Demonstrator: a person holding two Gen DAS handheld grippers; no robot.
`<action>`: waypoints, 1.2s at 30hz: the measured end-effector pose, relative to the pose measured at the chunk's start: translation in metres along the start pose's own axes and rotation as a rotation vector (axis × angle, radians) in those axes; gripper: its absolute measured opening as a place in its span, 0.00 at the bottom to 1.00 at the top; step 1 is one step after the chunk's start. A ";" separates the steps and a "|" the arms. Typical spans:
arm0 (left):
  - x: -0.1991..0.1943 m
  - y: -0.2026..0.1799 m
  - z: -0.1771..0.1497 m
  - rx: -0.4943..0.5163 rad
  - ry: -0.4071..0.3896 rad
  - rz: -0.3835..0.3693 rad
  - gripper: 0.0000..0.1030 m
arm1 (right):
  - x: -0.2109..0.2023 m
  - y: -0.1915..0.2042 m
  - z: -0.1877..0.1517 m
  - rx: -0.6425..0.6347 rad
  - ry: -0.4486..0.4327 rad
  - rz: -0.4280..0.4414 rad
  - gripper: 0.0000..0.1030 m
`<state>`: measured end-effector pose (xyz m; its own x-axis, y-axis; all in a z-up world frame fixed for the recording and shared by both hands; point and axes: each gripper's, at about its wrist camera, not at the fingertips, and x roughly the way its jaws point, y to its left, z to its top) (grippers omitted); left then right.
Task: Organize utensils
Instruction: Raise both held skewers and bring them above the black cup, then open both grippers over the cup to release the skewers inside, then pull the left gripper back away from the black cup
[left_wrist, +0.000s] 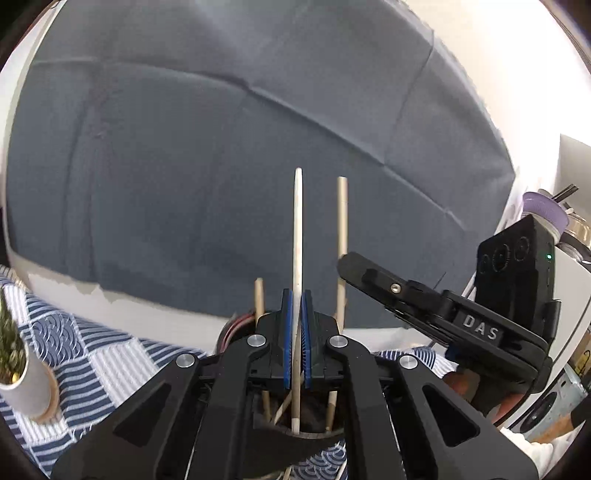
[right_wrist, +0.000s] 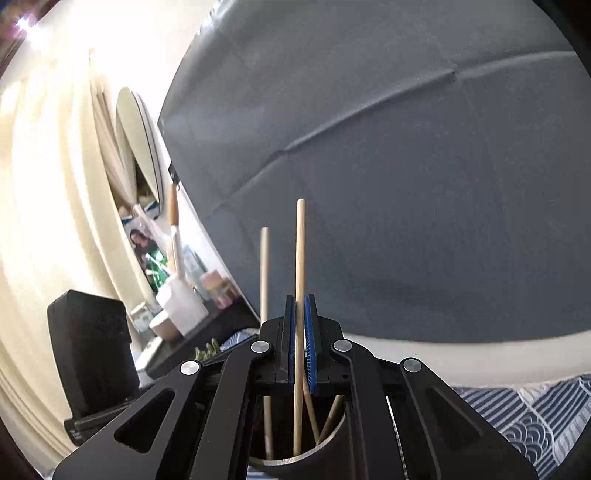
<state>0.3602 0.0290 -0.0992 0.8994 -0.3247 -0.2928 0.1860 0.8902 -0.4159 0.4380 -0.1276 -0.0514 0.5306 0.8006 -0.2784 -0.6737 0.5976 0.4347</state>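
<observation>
Left gripper (left_wrist: 297, 343): fingers (left_wrist: 287, 339) clenched on a pale chopstick (left_wrist: 298, 236), held upright, its lower end reaching down into the dark holder (left_wrist: 314, 437) just below the fingers. Right gripper (right_wrist: 300, 343): fingers (right_wrist: 312, 343) clenched on a wooden chopstick (right_wrist: 300, 258), also upright, lower end inside the holder's mouth (right_wrist: 332, 439) beneath the fingers.

Already in the holder: a stick left of the left fingers (left_wrist: 259, 299) and a taller one to their right (left_wrist: 342, 221), which the right gripper's tip crosses in the left wrist view. In the right wrist view another stick (right_wrist: 264, 273) stands left of the fingers; two more lean under them.

Judgement: task well along. Several sticks are stowed, and both held sticks are partly in and not yet released. Remaining: let both go. Whether more utensils wait on the checked tabletop cloth (left_wrist: 110, 365) cannot be told.
</observation>
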 end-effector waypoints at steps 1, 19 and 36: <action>-0.003 -0.001 -0.001 0.002 0.006 0.004 0.05 | -0.001 0.001 -0.003 0.002 0.018 -0.017 0.08; -0.096 -0.008 0.016 -0.006 0.031 0.081 0.23 | -0.067 0.045 0.006 -0.007 0.044 -0.227 0.43; -0.201 0.008 -0.005 -0.036 0.126 0.210 0.84 | -0.119 0.131 0.001 -0.091 0.116 -0.341 0.84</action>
<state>0.1792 0.1001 -0.0481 0.8600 -0.1729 -0.4802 -0.0163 0.9311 -0.3645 0.2873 -0.1443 0.0392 0.6741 0.5509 -0.4920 -0.5137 0.8283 0.2236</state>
